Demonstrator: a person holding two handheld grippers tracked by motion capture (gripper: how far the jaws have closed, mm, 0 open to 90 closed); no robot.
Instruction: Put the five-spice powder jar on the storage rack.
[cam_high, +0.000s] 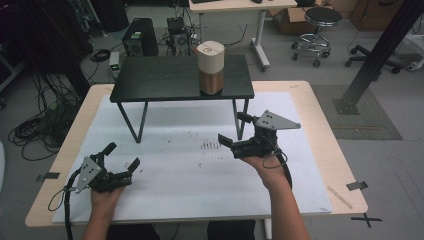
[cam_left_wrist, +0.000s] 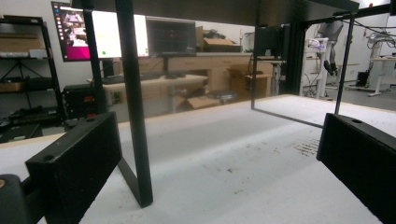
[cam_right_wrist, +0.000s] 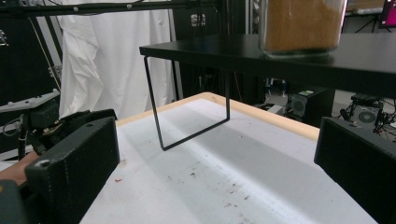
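Resting low over the white bench (cam_high: 190, 170), the left gripper (cam_high: 121, 156) has its jaws spread wide, holding nothing. The right gripper (cam_high: 234, 131) is likewise spread and empty, near the black shelf's (cam_high: 170, 80) leg. The jar (cam_high: 210, 67) stands on that shelf.

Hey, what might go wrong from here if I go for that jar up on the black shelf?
The jar is tall, stands near the front edge of the black shelf, and could tip or slide off if nudged rather than gripped squarely. The right gripper, open, sits low beside the shelf's thin leg and might clip it or the shelf edge while rising. The left gripper, also open, is near the other leg.
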